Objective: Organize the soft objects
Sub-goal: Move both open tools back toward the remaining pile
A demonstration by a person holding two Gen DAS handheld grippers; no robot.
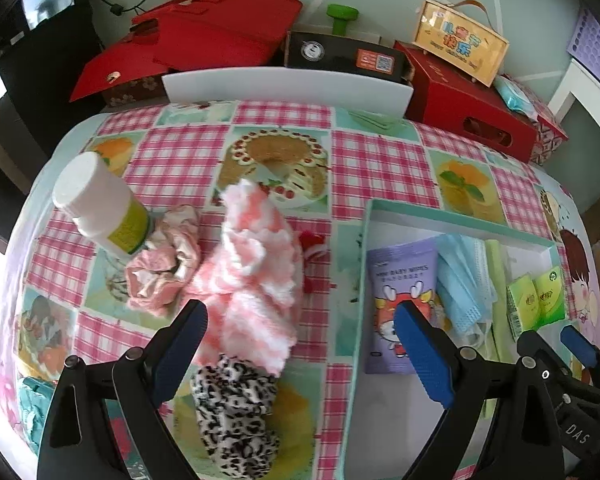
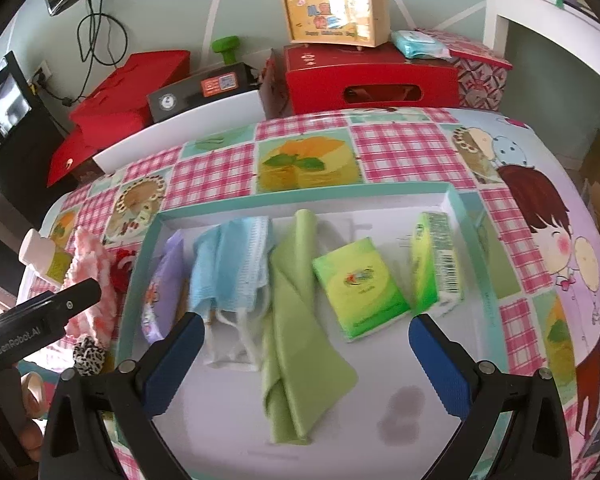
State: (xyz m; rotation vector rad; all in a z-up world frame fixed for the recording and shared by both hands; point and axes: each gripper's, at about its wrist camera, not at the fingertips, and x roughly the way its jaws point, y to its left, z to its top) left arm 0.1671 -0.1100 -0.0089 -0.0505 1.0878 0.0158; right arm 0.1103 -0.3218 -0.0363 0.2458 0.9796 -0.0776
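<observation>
The left gripper (image 1: pixel 300 344) hangs above the tablecloth with its jaws spread wide and nothing between them. Directly below it lies one leopard-print fabric piece (image 1: pixel 236 412), touching the near end of one pink-and-white fluffy cloth (image 1: pixel 256 276). One crumpled pink garment (image 1: pixel 164 268) lies just beside that cloth, against one white bottle (image 1: pixel 100 204) that stands tilted in this view. One small red item (image 1: pixel 314 246) shows at the far edge of the fluffy cloth.

The right gripper (image 2: pixel 306 344) hangs over the teal-rimmed tray (image 2: pixel 300 194), jaws wide apart and holding nothing.

Tray contents, left to right:
- one purple baby-wipes pack (image 1: pixel 400 280)
- a bundle of blue face masks (image 2: pixel 236 260); the count cannot be determined
- one folded green cloth (image 2: pixel 296 340)
- two green tissue packs: one flat (image 2: pixel 358 288), one on its edge (image 2: pixel 434 264)

The pink, fluffy and leopard items all lie outside the tray, on the table to its left.

The right wrist view alone shows the tray's near floor and the second pack's barcode side. The left wrist view alone shows the garment and the wipes pack's label.

At the far table edge stand red boxes (image 1: pixel 472 104) and one yellow handled case (image 2: pixel 336 12).
</observation>
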